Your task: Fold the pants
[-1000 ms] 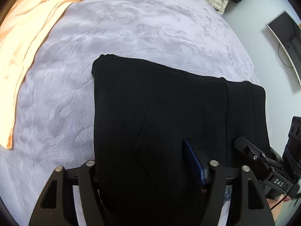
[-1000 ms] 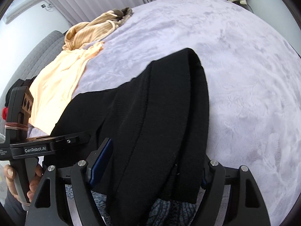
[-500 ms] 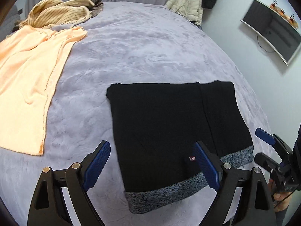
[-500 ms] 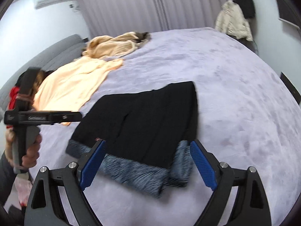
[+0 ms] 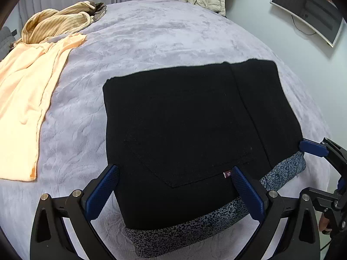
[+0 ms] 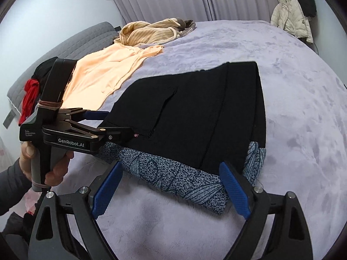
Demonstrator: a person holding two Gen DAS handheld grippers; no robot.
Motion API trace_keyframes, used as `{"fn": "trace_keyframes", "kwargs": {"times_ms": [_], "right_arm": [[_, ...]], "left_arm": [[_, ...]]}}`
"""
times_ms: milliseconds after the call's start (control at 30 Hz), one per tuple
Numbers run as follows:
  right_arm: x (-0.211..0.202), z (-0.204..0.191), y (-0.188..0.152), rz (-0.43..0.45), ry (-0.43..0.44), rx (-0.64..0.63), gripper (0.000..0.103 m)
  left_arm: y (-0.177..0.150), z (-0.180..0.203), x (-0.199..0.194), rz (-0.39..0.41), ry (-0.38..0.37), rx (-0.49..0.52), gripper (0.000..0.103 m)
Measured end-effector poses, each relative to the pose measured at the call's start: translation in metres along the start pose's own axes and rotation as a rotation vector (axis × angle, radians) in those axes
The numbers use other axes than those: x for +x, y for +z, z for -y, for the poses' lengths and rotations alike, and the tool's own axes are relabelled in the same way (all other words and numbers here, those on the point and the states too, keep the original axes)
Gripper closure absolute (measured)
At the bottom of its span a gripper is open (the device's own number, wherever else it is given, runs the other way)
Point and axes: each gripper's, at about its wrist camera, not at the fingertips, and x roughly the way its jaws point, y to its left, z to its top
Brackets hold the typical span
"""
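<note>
Jaws of the left gripper (image 5: pixel 173 191) are opening, the right gripper (image 6: pixel 170 191) gapes empty; folded black fleece pants (image 5: pixel 190 134) lie at twelve o'clock on the lilac plush bed (image 5: pixel 151 36).

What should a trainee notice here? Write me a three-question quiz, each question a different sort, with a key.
1. True or false: the black pants lie folded flat on the bed.
2. What shows beneath the pants' near edge?
A. speckled grey-blue fabric
B. a red towel
C. a white pillow
3. In the left wrist view, which garment lies spread on the bed to the left of the pants?

Key
1. True.
2. A.
3. The peach garment. It lies apart from the pants.
</note>
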Motion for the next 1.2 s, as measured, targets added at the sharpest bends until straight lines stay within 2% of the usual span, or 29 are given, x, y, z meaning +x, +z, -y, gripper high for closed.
{"fn": "trace_keyframes", "kwargs": {"times_ms": [33,100,233,333,433,567,900,1100,1200], "right_arm": [[-0.004,-0.002,0.006,0.021,-0.014,-0.015,0.010],[-0.004,-0.002,0.027,0.042,-0.038,-0.049,0.005],[0.022,0.006,0.071,0.005,-0.104,-0.121,0.002],[0.043,0.021,0.097,-0.015,-0.097,-0.133,0.002],[0.067,0.040,0.111,-0.073,-0.084,-0.095,0.002],[0.088,0.055,0.109,-0.126,-0.085,-0.071,0.001],[0.108,0.066,0.098,-0.154,-0.058,-0.073,0.000],[0.112,0.068,0.097,-0.164,-0.062,-0.093,0.000],[0.100,0.060,0.102,-0.176,-0.099,-0.089,0.000]], "left_arm": [[0.007,-0.002,-0.004,0.018,-0.017,-0.012,0.000],[0.025,-0.005,-0.005,0.040,-0.006,-0.031,0.000],[0.059,-0.004,0.018,0.001,0.028,-0.054,0.000],[0.075,-0.003,0.033,-0.003,0.079,-0.067,0.000],[0.084,-0.001,0.046,-0.015,0.123,-0.070,0.000],[0.083,-0.002,0.059,-0.035,0.129,-0.060,0.000],[0.086,-0.005,0.085,-0.060,0.138,-0.057,0.000],[0.085,-0.005,0.086,-0.039,0.139,-0.059,0.000],[0.086,-0.006,0.074,-0.036,0.137,-0.074,0.000]]}}
